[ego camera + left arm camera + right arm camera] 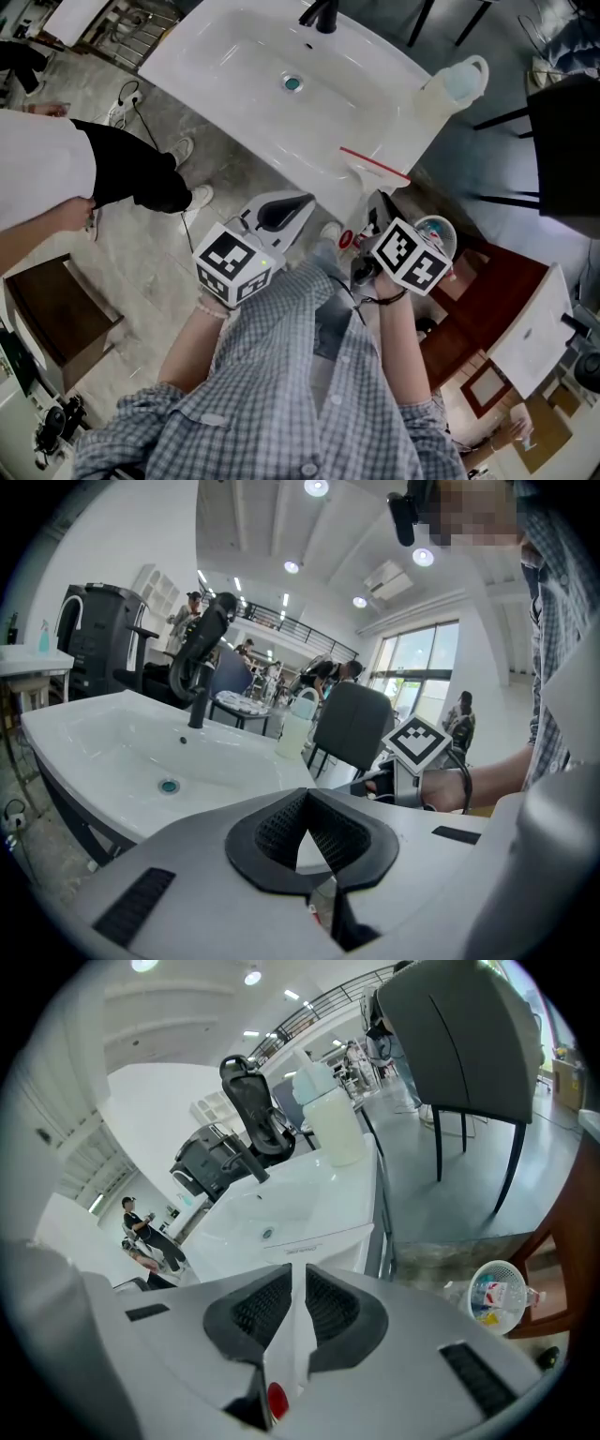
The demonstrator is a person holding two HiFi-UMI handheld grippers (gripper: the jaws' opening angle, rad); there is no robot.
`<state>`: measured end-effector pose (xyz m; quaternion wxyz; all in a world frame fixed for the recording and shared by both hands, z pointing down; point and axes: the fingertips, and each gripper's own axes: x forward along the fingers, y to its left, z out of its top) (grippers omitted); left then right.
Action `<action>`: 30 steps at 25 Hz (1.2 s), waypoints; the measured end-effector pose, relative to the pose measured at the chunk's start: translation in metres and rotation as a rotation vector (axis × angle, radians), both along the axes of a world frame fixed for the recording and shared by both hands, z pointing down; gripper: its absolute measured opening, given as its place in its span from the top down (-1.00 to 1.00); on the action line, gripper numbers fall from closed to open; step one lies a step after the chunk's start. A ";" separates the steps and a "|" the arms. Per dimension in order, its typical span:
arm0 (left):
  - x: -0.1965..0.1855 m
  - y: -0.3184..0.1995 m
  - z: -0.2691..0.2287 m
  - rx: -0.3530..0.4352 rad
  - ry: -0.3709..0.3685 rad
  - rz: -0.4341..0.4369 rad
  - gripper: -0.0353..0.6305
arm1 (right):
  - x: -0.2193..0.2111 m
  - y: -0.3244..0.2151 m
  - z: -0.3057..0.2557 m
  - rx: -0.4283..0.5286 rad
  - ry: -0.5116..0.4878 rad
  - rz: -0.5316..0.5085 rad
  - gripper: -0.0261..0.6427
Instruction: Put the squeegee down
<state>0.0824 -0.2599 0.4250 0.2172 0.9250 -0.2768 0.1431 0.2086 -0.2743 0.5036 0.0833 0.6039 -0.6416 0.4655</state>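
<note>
The squeegee (373, 163) has a red rubber blade and a white handle. It hovers over the near right corner of the white sink basin (234, 56). My right gripper (375, 208) is shut on the handle, just below the blade. In the right gripper view the white handle runs up between the black pads (333, 1307) to the squeegee head (323, 1239). My left gripper (283, 212) hangs left of it, in front of the basin's near edge. Its jaw tips meet with nothing between them. In the left gripper view the right gripper's marker cube (418, 744) shows at the right.
A black faucet (321, 14) stands at the basin's far rim, with a drain (292, 83) in the bowl. A translucent jug (455, 84) sits on the basin's right corner. On the floor are a white waste basket (502, 1296) and a dark chair (459, 1035). A person (56, 169) stands at left.
</note>
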 end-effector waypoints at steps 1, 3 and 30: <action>0.000 0.000 -0.001 0.005 0.003 0.000 0.87 | 0.002 0.000 -0.003 0.018 0.008 0.002 0.79; -0.002 0.001 -0.005 0.014 0.010 -0.001 0.87 | 0.004 0.001 -0.012 0.057 0.029 -0.001 0.83; -0.018 0.019 -0.074 0.170 0.078 0.000 0.88 | 0.005 0.036 -0.131 0.463 0.295 -0.137 0.89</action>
